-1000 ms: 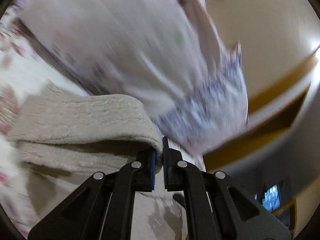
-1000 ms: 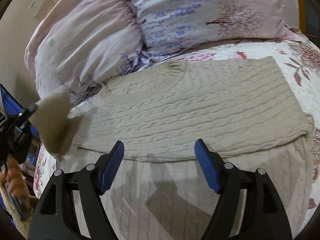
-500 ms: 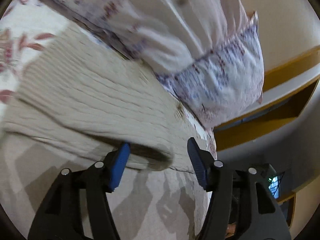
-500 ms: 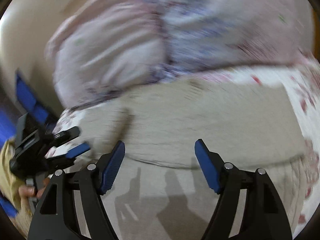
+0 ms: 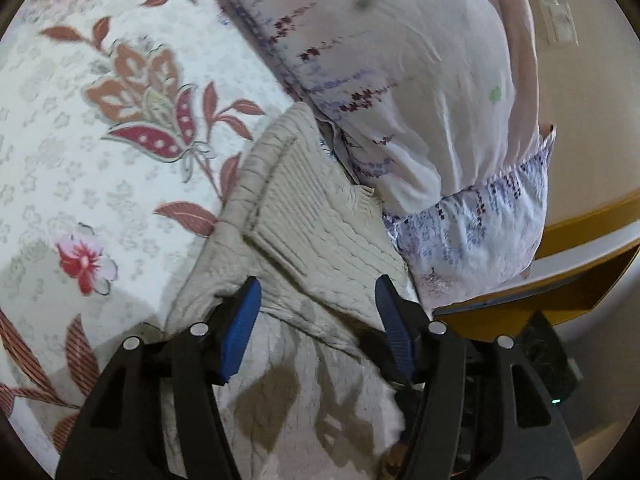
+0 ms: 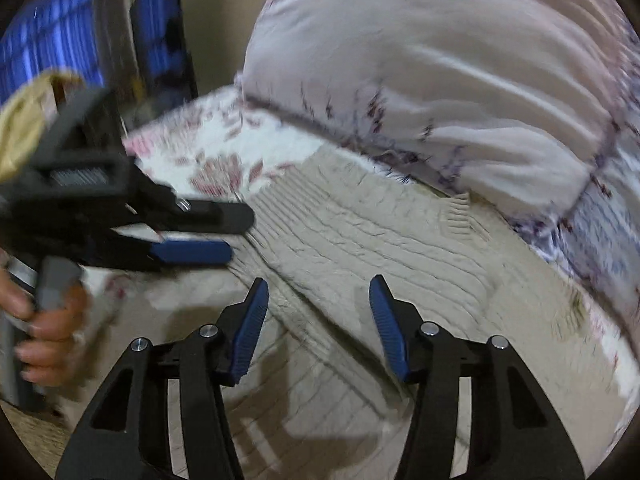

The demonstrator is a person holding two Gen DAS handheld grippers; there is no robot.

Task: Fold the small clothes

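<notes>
A beige cable-knit sweater lies on the floral bedspread, its sleeve folded over the body. My left gripper is open and empty, just above the sweater's folded edge. In the right wrist view the sweater fills the middle. My right gripper is open and empty above it. The left gripper also shows there at the left, open, with the hand that holds it, its tips at the sweater's left edge.
Two pale floral pillows press against the sweater's far edge; they also show in the right wrist view. A yellow wooden bed frame runs on the right. A dark window with blue light is at the far left.
My left gripper has let go of the sleeve, which now lies folded on the sweater, and has opened. Both grippers have swung toward the sweater's left end.
</notes>
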